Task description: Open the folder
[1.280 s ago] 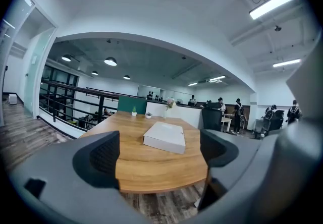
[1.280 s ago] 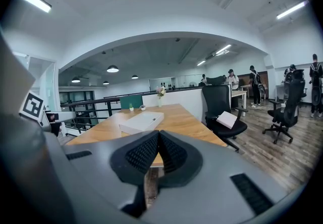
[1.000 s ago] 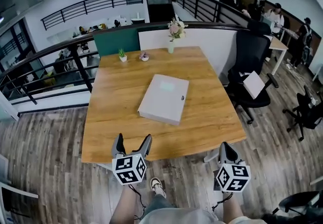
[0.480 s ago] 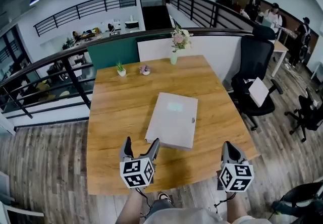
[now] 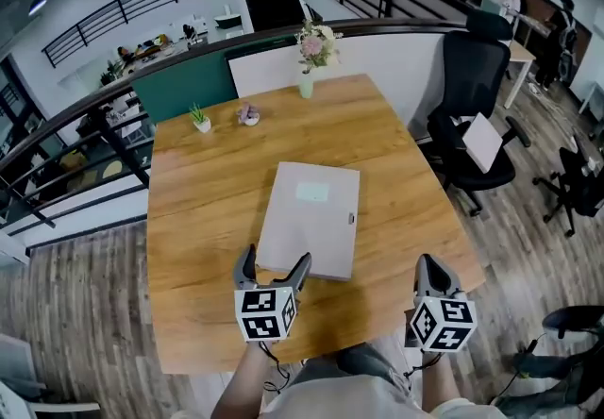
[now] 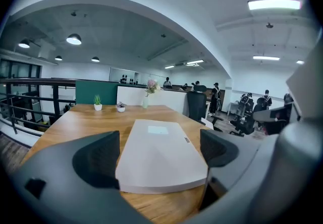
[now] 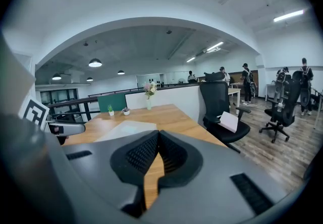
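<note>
Centrally on the wooden table (image 5: 203,183) lies the grey folder (image 5: 309,219), closed and flat. Its long axis runs from the table's near edge towards the far edge, with the far end swung slightly to the right. A pale label (image 5: 312,191) sits on the cover towards the far end. A small dark clasp (image 5: 350,217) shows midway along the right long edge, so the opening side is probably the right one and the spine the left.

The left gripper (image 5: 274,262) hovers at the folder's near short end, towards its near left corner, and points along the long axis. Its jaws stand wide apart. In the left gripper view the folder's near end fills the gap between them and lies just ahead; no contact can be seen.

The right gripper (image 5: 427,266) is held over the table's near right corner, well apart from the folder and to its right. Its jaws are pressed together with nothing between them.

The left gripper is clearly the nearer one. The clasp edge, however, faces the right gripper across bare tabletop. The coming move therefore appears to turn on reaching that right long edge, which neither gripper yet touches.
</note>
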### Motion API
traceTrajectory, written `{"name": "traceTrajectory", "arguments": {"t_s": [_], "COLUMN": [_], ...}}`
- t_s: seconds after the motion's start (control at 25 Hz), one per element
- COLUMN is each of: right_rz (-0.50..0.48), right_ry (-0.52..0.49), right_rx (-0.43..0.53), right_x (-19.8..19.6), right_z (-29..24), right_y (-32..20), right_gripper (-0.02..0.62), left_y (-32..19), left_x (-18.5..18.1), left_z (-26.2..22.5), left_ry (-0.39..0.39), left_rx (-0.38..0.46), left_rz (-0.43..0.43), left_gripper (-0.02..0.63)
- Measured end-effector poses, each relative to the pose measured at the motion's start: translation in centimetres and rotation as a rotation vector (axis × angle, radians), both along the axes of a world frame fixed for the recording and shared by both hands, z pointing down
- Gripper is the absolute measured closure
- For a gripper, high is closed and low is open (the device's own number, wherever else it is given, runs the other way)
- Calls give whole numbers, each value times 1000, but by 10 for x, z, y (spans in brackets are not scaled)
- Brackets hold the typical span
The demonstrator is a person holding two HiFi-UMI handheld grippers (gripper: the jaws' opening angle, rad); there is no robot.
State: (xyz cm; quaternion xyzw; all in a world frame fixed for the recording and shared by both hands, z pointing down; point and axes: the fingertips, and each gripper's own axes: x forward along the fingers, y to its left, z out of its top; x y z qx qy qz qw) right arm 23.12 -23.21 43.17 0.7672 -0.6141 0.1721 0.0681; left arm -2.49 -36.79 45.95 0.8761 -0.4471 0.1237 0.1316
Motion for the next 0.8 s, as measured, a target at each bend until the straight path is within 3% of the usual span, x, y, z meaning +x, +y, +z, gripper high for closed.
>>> {"name": "traceTrajectory", "arguments": {"t_s": [0.44, 0.8], "right_rz": [-20, -58], "right_ry": [-71, -145], "right_rx": [-75, -161], "right_x": [37, 49], "right_z": [38, 89], "right_y": [-11, -7], "right_gripper": [594, 594], "left_y": [13, 34], "left_x": [82, 109], "left_z": [51, 95], "left_ry": [-210, -404], "left_rx": [-67, -57], "left_rz": [172, 241], "left_gripper": [103, 103]}}
